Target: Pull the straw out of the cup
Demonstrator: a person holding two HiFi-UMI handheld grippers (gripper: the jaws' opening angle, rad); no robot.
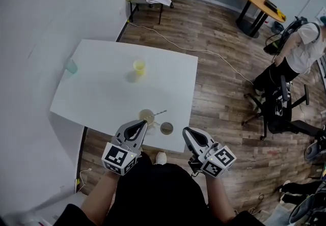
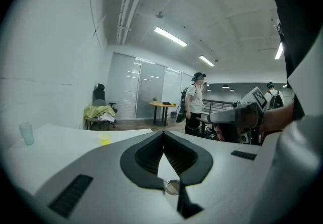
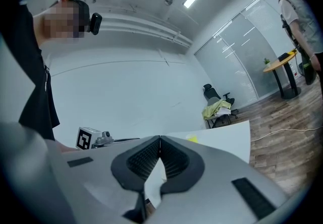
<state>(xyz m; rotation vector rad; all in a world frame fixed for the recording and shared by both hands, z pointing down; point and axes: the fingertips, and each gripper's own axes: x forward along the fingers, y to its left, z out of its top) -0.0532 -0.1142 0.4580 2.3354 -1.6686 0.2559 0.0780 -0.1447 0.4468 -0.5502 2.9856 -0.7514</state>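
A: Where do we see the straw?

B: It stands in the cup near the front edge of the white table. It is a thin, straight stick. Its lower end sits in the cup and its free end leans out over the rim toward the table's right side, so its long axis runs roughly left to right for us.

A: And the cup itself?

B: It is round and open-topped, and we think it is clear plastic with a yellowish tint, though it is too small for us to be sure. A flat round disc lies just beside it on the right. A yellow cup stands farther back, well apart.

A: The claws?

B: The left gripper has its ribbed black pads pressed tip to tip with nothing between them. It hovers just in front of the cup. The right gripper is likewise closed and empty, off the table's front right corner.
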